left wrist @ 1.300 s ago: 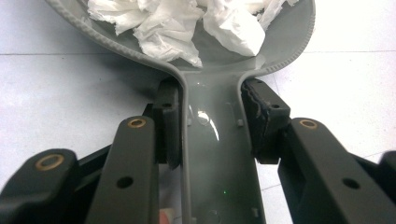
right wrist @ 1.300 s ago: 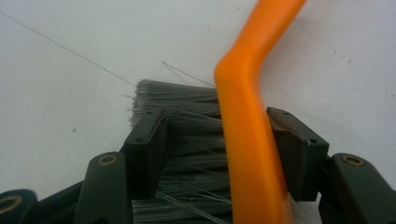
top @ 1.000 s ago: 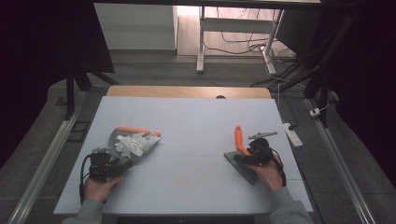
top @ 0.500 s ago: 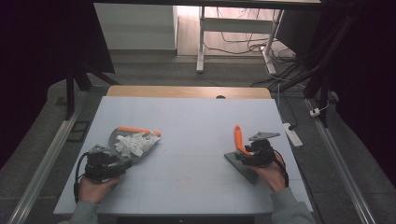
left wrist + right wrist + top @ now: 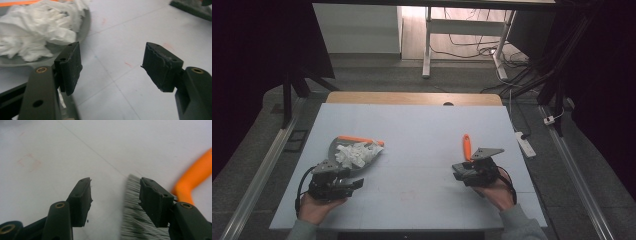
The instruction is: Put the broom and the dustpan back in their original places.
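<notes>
Both tools have just been released: the brush (image 5: 466,148) is left lying beside the right gripper (image 5: 460,171), whose empty jaws have been closing slightly. The left gripper (image 5: 357,184) (jaws apart, nothing between them) is drawn back from the dustpan (image 5: 333,148), in which crumpled white paper (image 5: 354,153) is heaped. Sweeping looks finished.
</notes>
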Demonstrator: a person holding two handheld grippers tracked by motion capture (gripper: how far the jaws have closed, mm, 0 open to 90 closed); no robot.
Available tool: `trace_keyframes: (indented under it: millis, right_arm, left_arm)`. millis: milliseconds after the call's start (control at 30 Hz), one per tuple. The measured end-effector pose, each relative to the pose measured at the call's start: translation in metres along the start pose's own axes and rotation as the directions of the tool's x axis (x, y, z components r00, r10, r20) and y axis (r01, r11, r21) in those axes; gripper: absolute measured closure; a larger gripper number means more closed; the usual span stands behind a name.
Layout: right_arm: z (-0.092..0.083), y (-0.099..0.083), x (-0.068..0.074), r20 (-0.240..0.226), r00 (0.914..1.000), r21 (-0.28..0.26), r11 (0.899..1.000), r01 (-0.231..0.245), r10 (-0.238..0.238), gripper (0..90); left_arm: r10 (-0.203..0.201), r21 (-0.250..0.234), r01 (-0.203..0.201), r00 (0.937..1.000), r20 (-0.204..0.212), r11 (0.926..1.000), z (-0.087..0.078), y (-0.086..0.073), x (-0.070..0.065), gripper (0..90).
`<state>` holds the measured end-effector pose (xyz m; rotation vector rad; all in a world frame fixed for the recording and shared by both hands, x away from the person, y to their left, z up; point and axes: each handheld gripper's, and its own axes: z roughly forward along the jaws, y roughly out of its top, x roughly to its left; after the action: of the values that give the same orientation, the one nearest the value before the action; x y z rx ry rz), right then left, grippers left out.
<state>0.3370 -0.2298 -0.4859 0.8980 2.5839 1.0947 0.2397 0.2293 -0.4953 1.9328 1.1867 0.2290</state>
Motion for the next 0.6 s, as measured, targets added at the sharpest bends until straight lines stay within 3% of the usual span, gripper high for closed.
trace_keyframes:
  millis: [300,600]
  right_arm:
    - [0.002,-0.004,0.014,-0.057,0.9971,-0.010,0.999,0.050,-0.050,43.2]
    - [-0.001,-0.008,0.013,-0.066,0.9963,-0.016,0.998,0.055,-0.056,43.2]
  left_arm:
    - [0.047,0.020,-0.048,0.9977,0.048,0.9986,0.005,-0.006,-0.007,33.2]
    - [0.053,0.029,-0.055,0.9971,0.054,0.9981,0.008,-0.006,-0.010,33.3]
